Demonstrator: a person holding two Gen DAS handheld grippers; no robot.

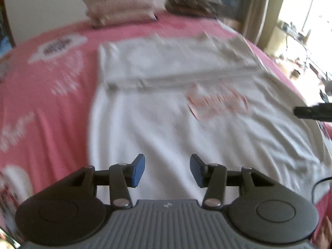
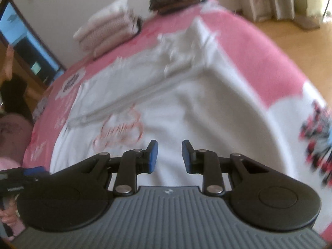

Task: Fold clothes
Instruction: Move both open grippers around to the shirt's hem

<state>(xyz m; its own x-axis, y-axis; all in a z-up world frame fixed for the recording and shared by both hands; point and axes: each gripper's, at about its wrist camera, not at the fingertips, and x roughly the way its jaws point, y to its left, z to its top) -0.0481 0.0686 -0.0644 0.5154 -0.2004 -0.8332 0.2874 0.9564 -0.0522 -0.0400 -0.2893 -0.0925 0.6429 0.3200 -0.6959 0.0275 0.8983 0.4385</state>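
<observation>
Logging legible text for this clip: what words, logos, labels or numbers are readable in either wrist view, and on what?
No text can be read in either view.
White T-shirt: red script print, too blurred to read.
Pink bedsheet: white lettering and dark patch on a white cloud shape, both too blurred.
Left gripper and right gripper: small emblem on each body, no words.

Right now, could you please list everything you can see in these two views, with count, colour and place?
T-shirt: one, white with a red print, spread on the bed, far part folded over.
Bedspread: one, pink with white patterns, beneath the shirt.
Folded stack: one, cream, far edge of the bed.
Dark pile: one, brownish, blurred, beside the cream stack.
Floor: wooden, beyond the bed on the right.
Left gripper: black with blue pads, open above the shirt.
Right gripper: same colours, open above the shirt.
</observation>
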